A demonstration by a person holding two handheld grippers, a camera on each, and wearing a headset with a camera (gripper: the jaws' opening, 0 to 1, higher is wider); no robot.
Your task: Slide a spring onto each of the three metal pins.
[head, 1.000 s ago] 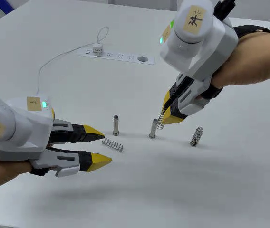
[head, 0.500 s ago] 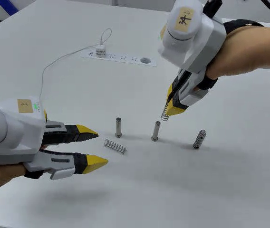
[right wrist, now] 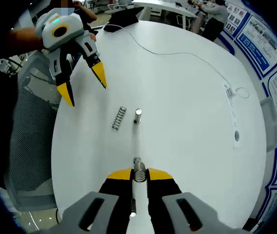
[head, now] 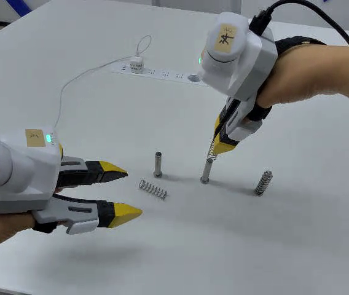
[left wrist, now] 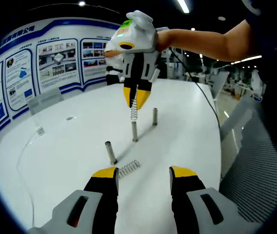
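The right gripper [head: 221, 143] has its fingers clamped on a spring [head: 212, 150] at the middle pin [head: 206, 172] top, while the left gripper [head: 132, 193] keeps fingers apart, a loose spring [head: 153, 188] just before them.

The left gripper [head: 128, 193] and the right gripper [head: 219, 146] are built alike: a bulky, rounded white housing with pale grey side panels, from which two black jaws run out to wedge-shaped yellow tips. The right gripper's rounded top carries a tan sticker [head: 225, 38] with black handwritten digits, the left gripper's housing bears stickers of the same kind, and a small green light [head: 49, 139] glows on the left housing. A black cable [head: 265, 13] leaves the rear of the right gripper, and a black strap [head: 288, 43] wraps the wrist behind it.
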